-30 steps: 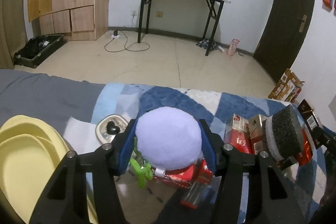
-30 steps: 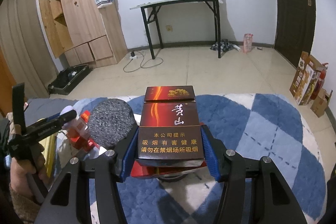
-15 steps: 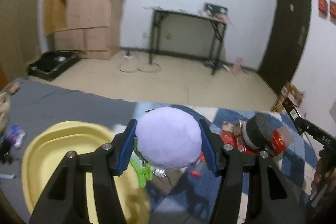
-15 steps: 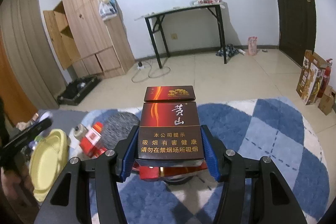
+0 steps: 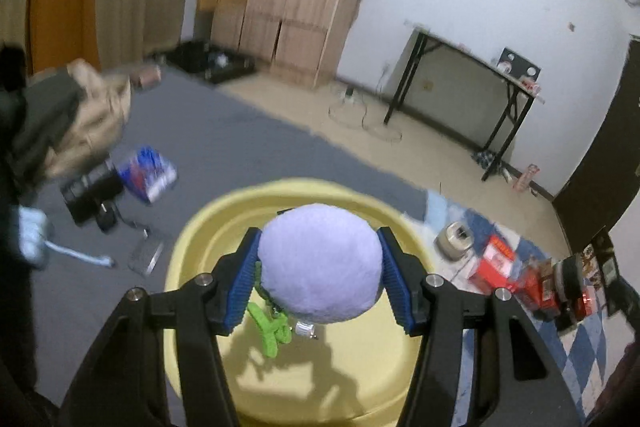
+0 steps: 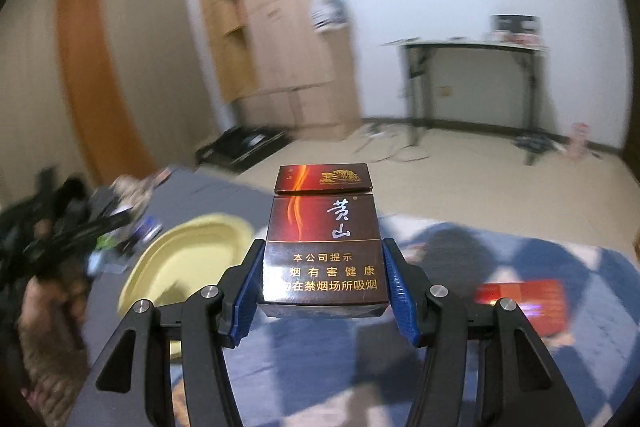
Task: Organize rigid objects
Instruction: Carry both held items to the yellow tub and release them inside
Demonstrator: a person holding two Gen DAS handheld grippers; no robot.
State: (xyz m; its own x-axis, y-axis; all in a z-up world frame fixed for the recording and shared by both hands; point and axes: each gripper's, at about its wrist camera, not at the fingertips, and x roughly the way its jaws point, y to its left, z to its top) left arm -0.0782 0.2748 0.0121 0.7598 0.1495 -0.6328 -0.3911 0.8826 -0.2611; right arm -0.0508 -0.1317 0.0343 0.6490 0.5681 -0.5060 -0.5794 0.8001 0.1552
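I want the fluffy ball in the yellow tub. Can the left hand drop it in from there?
Probably yes: the left gripper holds the ball right above the tub, with nothing between.

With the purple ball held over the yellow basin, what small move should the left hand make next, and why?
Probably lower it a little and open the jaws. The left gripper is shut on the purple ball, which hangs above the yellow basin, so release should drop it inside. The right gripper with its cigarette pack is off to the side of the basin.
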